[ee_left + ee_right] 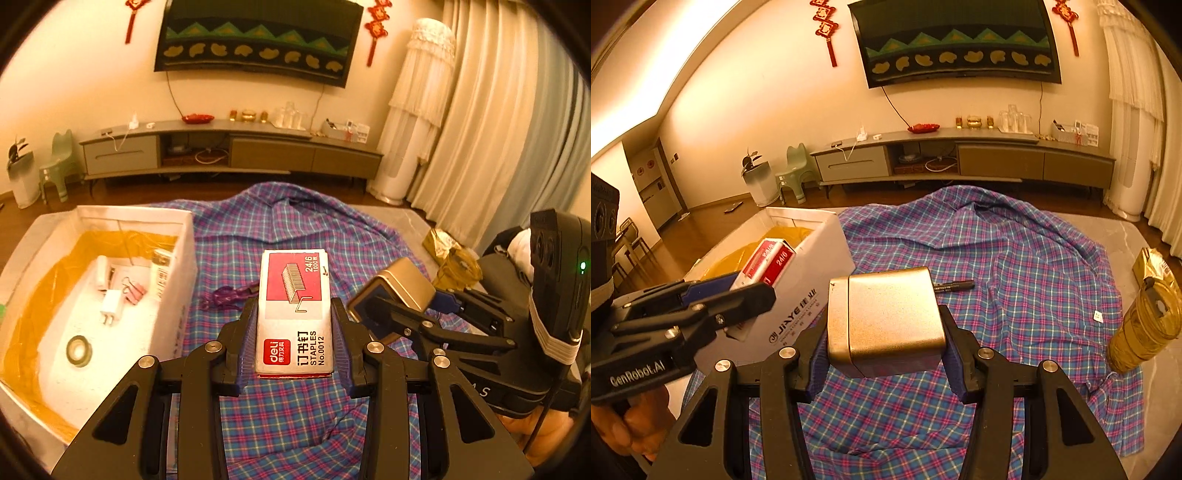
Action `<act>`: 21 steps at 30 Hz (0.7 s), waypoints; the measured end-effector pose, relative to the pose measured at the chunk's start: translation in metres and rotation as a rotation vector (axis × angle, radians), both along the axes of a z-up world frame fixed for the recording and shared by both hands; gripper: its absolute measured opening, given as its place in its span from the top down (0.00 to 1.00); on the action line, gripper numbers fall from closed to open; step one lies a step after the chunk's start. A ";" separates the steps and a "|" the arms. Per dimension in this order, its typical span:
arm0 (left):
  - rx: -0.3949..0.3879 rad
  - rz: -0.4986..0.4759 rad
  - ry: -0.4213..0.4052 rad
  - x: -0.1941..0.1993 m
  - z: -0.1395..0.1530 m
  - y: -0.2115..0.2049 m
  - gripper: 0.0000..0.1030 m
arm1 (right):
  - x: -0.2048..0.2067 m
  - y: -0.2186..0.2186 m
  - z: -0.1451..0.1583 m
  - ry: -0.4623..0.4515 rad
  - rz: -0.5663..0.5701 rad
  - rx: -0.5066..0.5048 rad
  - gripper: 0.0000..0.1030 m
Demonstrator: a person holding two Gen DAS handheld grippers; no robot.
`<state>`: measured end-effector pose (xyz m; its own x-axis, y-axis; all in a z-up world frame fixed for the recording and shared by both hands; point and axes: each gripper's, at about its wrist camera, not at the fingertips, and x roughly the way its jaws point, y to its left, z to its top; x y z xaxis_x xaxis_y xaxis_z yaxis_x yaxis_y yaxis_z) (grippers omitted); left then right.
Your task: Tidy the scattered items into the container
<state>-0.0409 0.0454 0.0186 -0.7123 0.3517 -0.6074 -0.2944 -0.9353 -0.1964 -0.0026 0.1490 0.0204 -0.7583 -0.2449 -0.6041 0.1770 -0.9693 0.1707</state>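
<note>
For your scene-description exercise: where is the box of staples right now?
The staples box is clamped in the left tongs, held above the plaid cloth just right of the white storage box, with the right tongs' gold tin beside it.

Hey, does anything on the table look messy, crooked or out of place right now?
Mainly the plaid cloth: it lies rumpled and bunched, not flat. A purple clip and a dark pen are loose on it, outside the white box. Nothing looks spilled or broken.
</note>
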 end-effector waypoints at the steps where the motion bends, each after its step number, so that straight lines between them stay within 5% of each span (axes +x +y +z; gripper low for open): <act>1: 0.002 0.003 0.004 0.002 0.002 -0.003 0.63 | 0.002 -0.002 0.002 0.005 0.002 0.003 0.48; 21: 0.034 0.100 0.051 0.026 0.024 -0.071 0.63 | 0.031 -0.076 0.047 0.144 0.095 0.095 0.48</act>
